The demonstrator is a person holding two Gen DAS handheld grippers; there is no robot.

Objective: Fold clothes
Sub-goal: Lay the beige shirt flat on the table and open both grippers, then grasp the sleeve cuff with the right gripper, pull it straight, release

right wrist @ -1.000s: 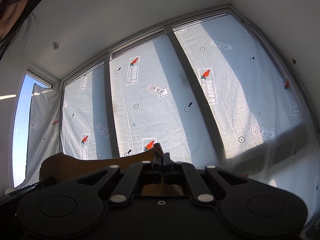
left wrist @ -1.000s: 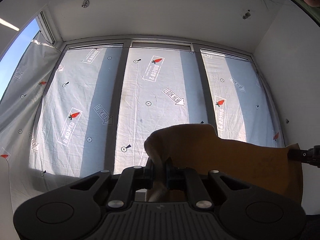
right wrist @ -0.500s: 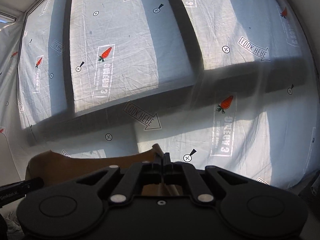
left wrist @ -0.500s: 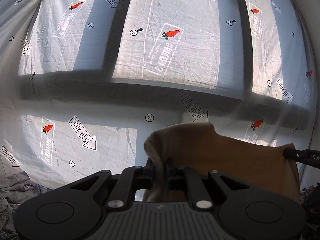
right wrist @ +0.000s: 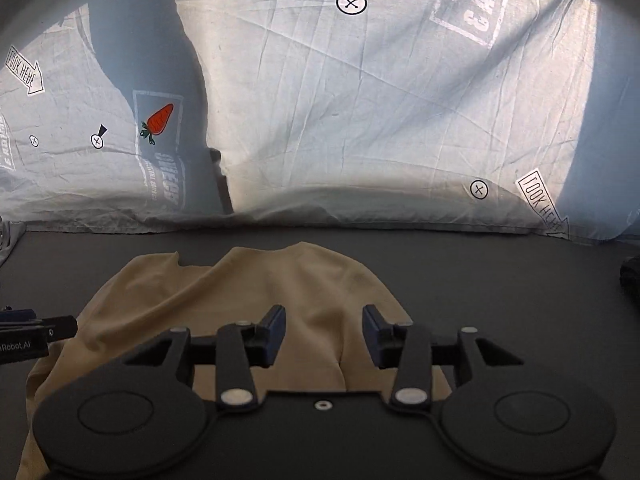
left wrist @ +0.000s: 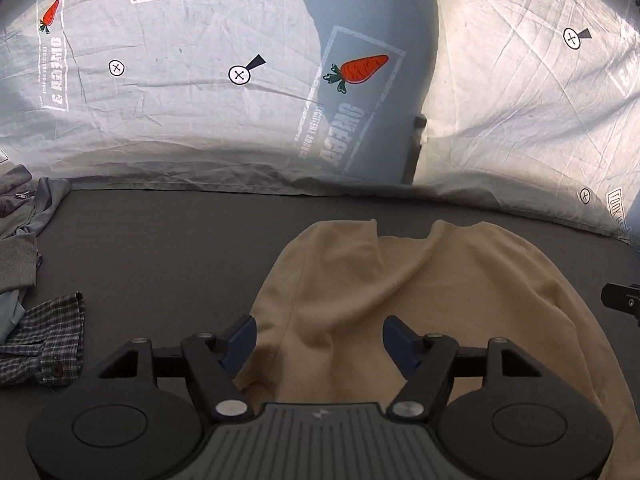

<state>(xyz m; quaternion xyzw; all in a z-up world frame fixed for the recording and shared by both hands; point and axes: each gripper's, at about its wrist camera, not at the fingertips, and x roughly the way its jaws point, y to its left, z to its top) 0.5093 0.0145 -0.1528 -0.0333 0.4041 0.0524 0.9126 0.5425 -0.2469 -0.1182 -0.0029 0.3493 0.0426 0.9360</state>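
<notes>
A tan garment (left wrist: 420, 280) lies rumpled on the dark table (left wrist: 160, 248); the right wrist view shows it too, tan garment (right wrist: 248, 292). My left gripper (left wrist: 319, 340) hovers over its near left part, jaws opening, blue pads apart and clear of the cloth below. My right gripper (right wrist: 324, 334) hovers over the garment's near right part, jaws also opening, pads not pressing the cloth. The right gripper's tip (left wrist: 622, 304) pokes in at the right edge of the left wrist view. At the left edge of the right wrist view, the left gripper's tip (right wrist: 38, 334) shows.
A checked shirt (left wrist: 44, 340) and grey clothes (left wrist: 20, 220) lie piled at the table's left. A white printed sheet (left wrist: 200, 120) hangs behind the far table edge. A dark object (right wrist: 632, 280) sits at the right edge.
Both grippers swung down from facing the windows to the table. They held the tan garment up before; now it lies on the table and both sets of jaws have let go.
</notes>
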